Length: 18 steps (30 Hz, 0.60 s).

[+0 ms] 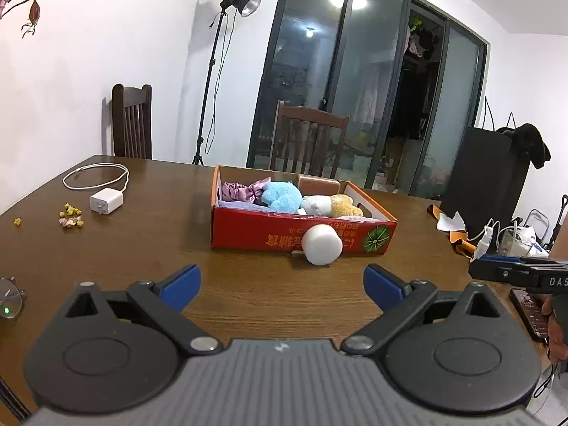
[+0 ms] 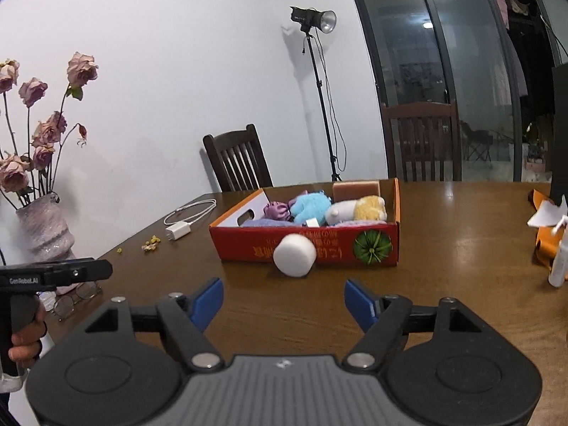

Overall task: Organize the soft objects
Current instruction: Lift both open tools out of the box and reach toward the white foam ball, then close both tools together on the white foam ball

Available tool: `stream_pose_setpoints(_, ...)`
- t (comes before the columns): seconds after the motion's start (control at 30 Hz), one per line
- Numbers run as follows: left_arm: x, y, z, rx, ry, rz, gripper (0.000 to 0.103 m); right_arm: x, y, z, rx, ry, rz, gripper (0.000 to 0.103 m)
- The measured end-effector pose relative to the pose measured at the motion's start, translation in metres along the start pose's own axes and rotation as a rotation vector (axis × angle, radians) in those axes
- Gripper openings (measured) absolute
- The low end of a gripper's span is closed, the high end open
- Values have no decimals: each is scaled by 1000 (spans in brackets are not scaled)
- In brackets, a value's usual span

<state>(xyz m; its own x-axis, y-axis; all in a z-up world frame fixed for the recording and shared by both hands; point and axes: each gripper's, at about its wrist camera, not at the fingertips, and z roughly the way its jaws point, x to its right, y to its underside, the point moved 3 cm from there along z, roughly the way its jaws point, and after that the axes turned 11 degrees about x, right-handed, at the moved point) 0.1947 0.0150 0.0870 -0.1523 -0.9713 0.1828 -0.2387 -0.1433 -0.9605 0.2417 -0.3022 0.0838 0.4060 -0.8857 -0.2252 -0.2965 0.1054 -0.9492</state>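
Note:
A red cardboard box (image 1: pixel 248 234) (image 2: pixel 241 245) stands on the wooden table. It holds a blue plush (image 1: pixel 282 195) (image 2: pixel 309 206), a white and yellow plush (image 1: pixel 330 206) (image 2: pixel 358 209), a purple satin piece (image 1: pixel 241 191) (image 2: pixel 277 210) and a brown sponge (image 1: pixel 317 185) (image 2: pixel 356 189). A white foam cylinder (image 1: pixel 321 245) (image 2: pixel 294 255) lies on the table against the box front. My left gripper (image 1: pixel 282 285) is open and empty, short of the cylinder. My right gripper (image 2: pixel 284 301) is open and empty, also short of it.
A white charger with cable (image 1: pixel 106 202) (image 2: pixel 179 230) and yellow crumbs (image 1: pixel 71 214) (image 2: pixel 151 245) lie to the left. A vase of dried roses (image 2: pixel 46 234) and glasses (image 2: pixel 76 298) stand at the left edge. Orange and white scraps (image 1: pixel 451 227) (image 2: pixel 546 227) lie right. Chairs stand behind the table.

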Motion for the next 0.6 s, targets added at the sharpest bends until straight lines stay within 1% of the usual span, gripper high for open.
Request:
stream_pose_setpoints(0.1, 1, 3, 3, -8, 8, 1, 100, 1, 4, 1, 1, -2, 13, 75)
stream_pose_setpoints(0.23, -2, 5, 18, -27, 7, -6, 100, 5, 7, 13, -9, -2, 33, 75)
stream_pose_setpoints(0.33, -4, 6, 42, -51, 5, -39, 100, 13, 9, 31, -23, -1, 62, 75)
stream_pose_setpoints(0.43, -4, 7, 78, -77, 0, -71, 99, 24, 12, 59, -37, -5, 109, 74)
stream_pose_setpoints(0.5, -1, 8, 104, -93, 4, -81, 94, 33, 12, 82, -51, 4, 144, 71)
stream_pose_setpoints(0.53, 0, 7, 117, -100, 10, -89, 90, 37, 12, 93, -56, 8, 156, 67)
stream_pose_setpoints(0.57, 1, 7, 130, -106, 18, -104, 85, 42, 12, 105, -59, 11, 170, 65)
stream_pose_setpoints(0.6, 2, 7, 146, -116, 29, -124, 82, 46, 11, 116, -60, 8, 184, 65)
